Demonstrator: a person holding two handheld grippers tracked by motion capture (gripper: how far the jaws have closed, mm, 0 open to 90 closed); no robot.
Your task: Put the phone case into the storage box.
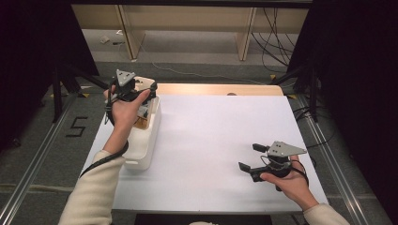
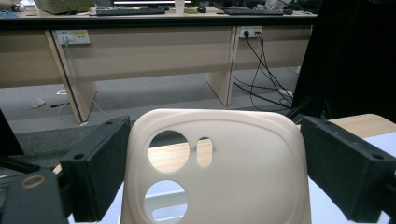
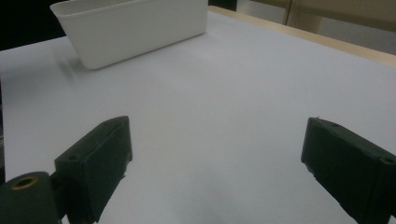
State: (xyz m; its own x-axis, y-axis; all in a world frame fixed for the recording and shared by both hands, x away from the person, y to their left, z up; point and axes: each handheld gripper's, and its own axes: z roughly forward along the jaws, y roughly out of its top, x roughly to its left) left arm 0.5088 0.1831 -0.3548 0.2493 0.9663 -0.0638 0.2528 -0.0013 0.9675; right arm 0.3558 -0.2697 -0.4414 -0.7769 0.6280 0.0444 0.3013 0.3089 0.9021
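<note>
A cream phone case [image 2: 243, 182] with round camera cut-outs stands upright between the jaws of my left gripper [image 2: 215, 128], which is shut on its two sides. In the high view my left gripper [image 1: 139, 90] holds the phone case [image 1: 145, 83] above the far end of a white bin [image 1: 146, 140] at the table's left. My right gripper [image 1: 248, 157] hovers low over the white table top [image 1: 211, 136] near the front right. It is open with nothing between its jaws, and in its own view the right gripper [image 3: 217, 140] faces the bin [image 3: 135, 28].
Some small items lie inside the bin under my left hand, too hidden to name. A wooden strip [image 1: 220, 89] runs along the table's far edge. Desks and trailing cables [image 2: 261, 74] stand beyond on the grey floor.
</note>
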